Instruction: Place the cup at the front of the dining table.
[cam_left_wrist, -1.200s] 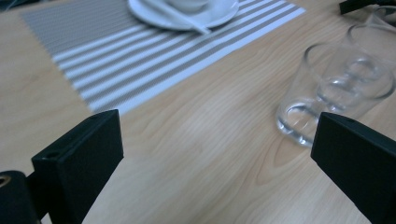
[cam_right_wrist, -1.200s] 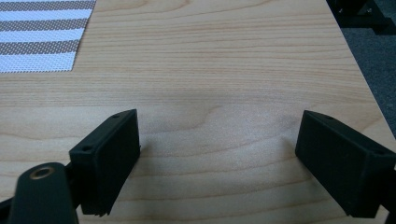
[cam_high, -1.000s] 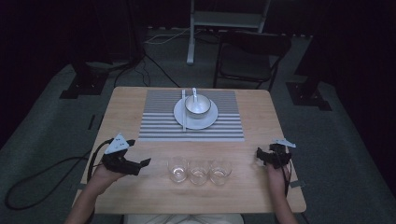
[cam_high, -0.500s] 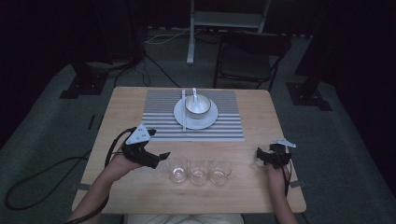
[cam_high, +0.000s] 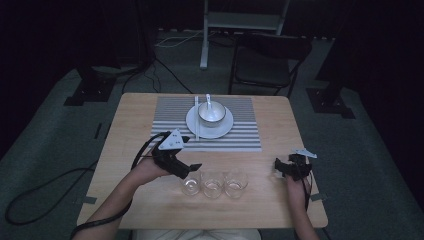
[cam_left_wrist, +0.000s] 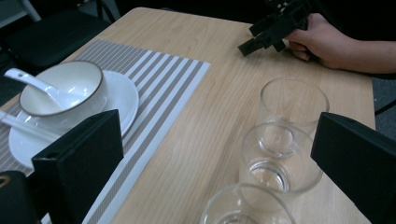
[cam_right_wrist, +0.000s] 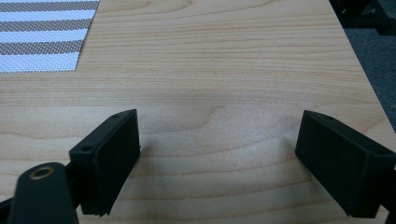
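Three clear glasses stand in a row near the table's front edge: left glass (cam_high: 190, 186), middle glass (cam_high: 212, 184), right glass (cam_high: 235, 184). My left gripper (cam_high: 190, 169) is open just above and left of the left glass. In the left gripper view its jaws (cam_left_wrist: 219, 144) frame the row: nearest glass (cam_left_wrist: 247, 207), middle glass (cam_left_wrist: 280, 158), far glass (cam_left_wrist: 294, 100). Nothing is between the jaws. My right gripper (cam_high: 278, 167) rests open on bare wood at the right, apart from the glasses; its jaws (cam_right_wrist: 219, 158) hold nothing.
A grey striped placemat (cam_high: 240, 135) lies at the table's middle back. It carries a white plate (cam_high: 225, 127) with a bowl (cam_high: 210, 114), a spoon (cam_high: 208, 100) and chopsticks (cam_high: 197, 120). A chair (cam_high: 270, 60) stands behind the table.
My left gripper has travelled from the table's left edge to the right, up to the left glass. The right gripper and the glasses have not moved.
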